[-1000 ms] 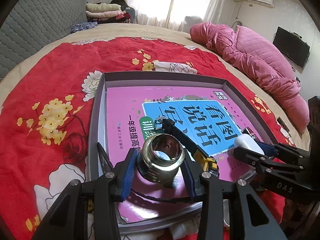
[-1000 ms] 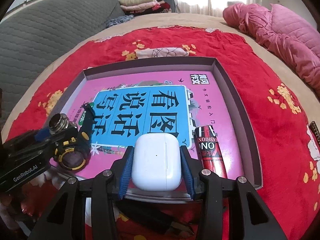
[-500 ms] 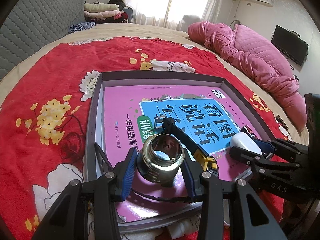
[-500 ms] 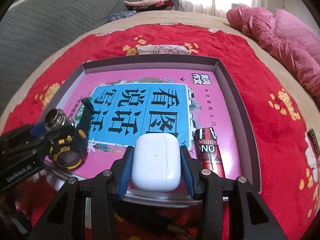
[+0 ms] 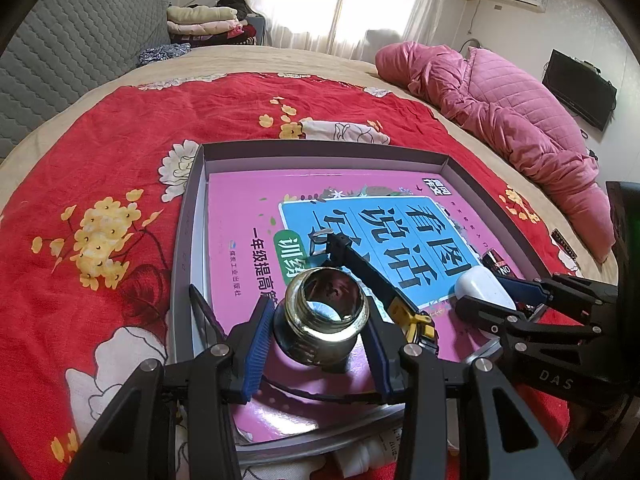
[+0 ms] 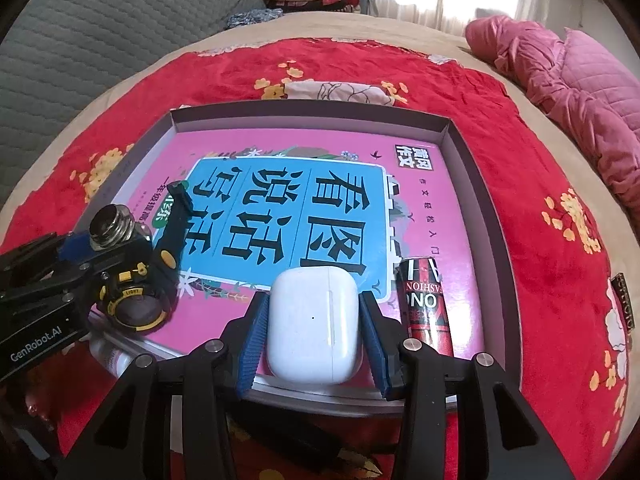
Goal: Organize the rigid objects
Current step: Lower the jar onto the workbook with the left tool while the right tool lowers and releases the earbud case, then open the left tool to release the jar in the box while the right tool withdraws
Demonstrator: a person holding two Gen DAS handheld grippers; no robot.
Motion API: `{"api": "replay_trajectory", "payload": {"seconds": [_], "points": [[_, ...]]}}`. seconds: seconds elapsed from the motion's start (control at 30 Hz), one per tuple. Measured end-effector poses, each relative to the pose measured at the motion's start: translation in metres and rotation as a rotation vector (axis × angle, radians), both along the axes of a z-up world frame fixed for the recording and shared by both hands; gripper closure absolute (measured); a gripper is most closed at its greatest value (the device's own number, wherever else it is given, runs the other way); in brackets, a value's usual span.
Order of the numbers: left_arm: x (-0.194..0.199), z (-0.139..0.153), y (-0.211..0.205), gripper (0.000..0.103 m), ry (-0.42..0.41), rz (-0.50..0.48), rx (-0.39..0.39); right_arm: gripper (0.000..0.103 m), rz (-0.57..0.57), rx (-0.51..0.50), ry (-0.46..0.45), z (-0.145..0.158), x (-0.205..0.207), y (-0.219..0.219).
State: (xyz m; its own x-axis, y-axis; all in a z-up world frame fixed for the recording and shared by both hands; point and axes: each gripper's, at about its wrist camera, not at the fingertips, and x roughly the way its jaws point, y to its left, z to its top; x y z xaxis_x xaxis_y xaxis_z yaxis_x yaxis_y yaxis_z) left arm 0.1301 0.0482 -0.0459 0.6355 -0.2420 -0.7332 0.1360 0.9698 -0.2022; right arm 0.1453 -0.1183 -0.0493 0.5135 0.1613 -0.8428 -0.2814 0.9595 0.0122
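Left gripper (image 5: pixel 318 332) is clamped on an open glass bottle (image 5: pixel 322 320), lower centre of the left view, over the pink book (image 5: pixel 240 220) in the grey tray (image 5: pixel 188 216). A black-and-yellow watch (image 5: pixel 400 300) lies just right of the bottle, its strap running up behind it. Right gripper (image 6: pixel 312 332) grips a white earbud case (image 6: pixel 312 320), lower centre of the right view, at the tray's near edge. A red-black can (image 6: pixel 426 304) lies just right of the case. Red floral blanket (image 6: pixel 540 184) sits underneath, pink quilt (image 5: pixel 500 112) upper right.
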Motion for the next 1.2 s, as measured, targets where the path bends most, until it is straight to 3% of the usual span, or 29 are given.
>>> {"api": "replay_trajectory", "payload": {"seconds": [0.4,1.2], "points": [[-0.001,0.000,0.000,0.060,-0.001,-0.002,-0.003,0.053,-0.037,0.096,-0.099,0.031,-0.033,-0.022],[-0.004,0.000,-0.001,0.060,0.008,-0.007,0.004,0.050,-0.079,0.104,-0.083,0.031,-0.033,-0.030]]}}
